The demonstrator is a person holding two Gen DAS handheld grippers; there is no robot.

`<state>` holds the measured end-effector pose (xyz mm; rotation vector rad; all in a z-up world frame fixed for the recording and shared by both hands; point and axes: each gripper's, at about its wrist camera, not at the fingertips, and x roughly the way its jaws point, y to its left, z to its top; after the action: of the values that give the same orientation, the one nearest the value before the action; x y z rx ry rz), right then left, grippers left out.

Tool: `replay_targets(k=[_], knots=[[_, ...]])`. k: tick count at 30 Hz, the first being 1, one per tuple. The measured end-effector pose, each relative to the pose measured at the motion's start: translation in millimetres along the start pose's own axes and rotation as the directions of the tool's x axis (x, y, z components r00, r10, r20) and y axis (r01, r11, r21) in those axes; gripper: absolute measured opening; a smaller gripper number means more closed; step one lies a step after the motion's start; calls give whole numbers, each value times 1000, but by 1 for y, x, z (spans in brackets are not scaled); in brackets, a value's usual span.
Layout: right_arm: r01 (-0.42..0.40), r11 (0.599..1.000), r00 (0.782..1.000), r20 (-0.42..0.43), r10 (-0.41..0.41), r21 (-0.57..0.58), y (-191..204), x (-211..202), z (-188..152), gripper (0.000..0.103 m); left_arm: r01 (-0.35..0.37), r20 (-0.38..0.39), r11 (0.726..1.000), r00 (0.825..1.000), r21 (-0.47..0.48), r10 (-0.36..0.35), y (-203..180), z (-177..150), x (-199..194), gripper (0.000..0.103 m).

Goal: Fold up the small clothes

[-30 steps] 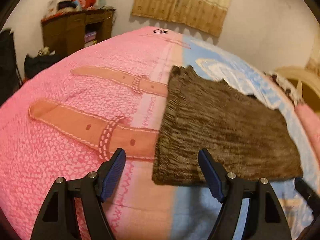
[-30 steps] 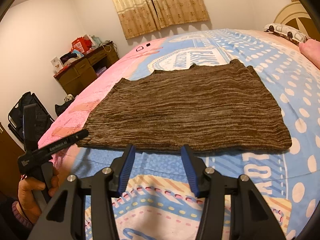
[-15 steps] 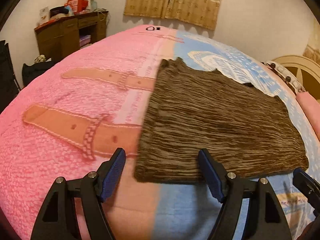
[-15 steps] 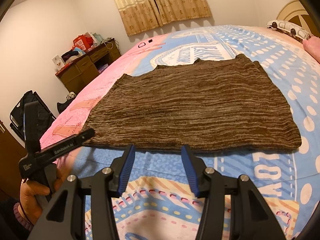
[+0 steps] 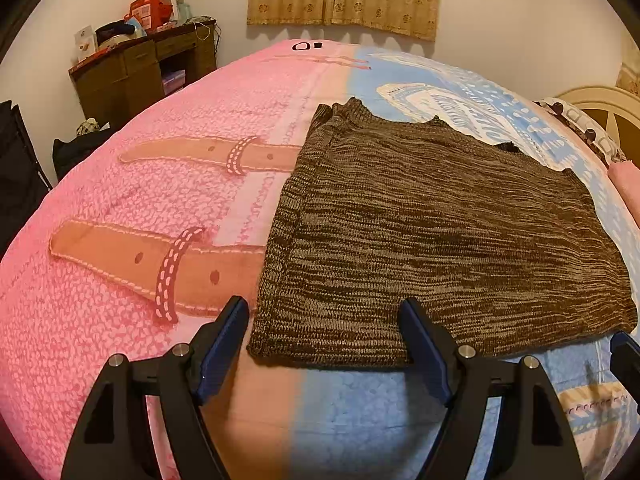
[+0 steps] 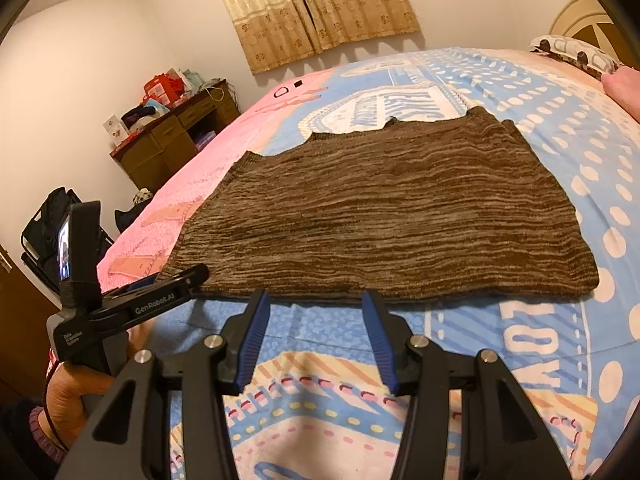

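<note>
Here, a brown knit top (image 5: 436, 236) lies flat on a bed (image 5: 120, 208), filling the centre and right of the left wrist view. The left gripper (image 5: 324, 340) has its fingers spread wide around the top's near corner, holding nothing. Only the right wrist view shows the left gripper's side at lower left. The right gripper (image 6: 316, 320) is open before the hem.
</note>
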<state>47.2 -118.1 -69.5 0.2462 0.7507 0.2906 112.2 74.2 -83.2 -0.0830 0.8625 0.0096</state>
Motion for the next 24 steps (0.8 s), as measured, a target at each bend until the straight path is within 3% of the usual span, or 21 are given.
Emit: replay_targets(k=[13,14,15,17,19,22,24], knots=[[2,1000,1000,-9,-2,-15,6,3,0,52,9,8,1000,1000,-13,-9,1,0,-1,78],[2,1000,1000,-11,-2,-17,6,3,0,52,30,17,999,999,-25,-30,4,-1,-3,73],[3,1000,1000,-12,-3,-20,7,4,1,52,49,27,998,998,-38,-48,6,-1,-5,59],[5,1000,1000,-11,-5,-30,9,5,5,52,94,37,992,995,-81,-91,13,-2,-7,44],[6,999,1000,-6,-6,-43,11,6,12,52,127,39,986,992,-111,-124,18,-2,-5,44],[-10,998,1000,-1,10,-64,19,11,27,52,152,47,978,988,-143,-146,23,-1,-5,23],[-29,996,1000,3,30,-80,26,17,39,52,188,50,966,982,-178,-182,28,-1,-4,21]])
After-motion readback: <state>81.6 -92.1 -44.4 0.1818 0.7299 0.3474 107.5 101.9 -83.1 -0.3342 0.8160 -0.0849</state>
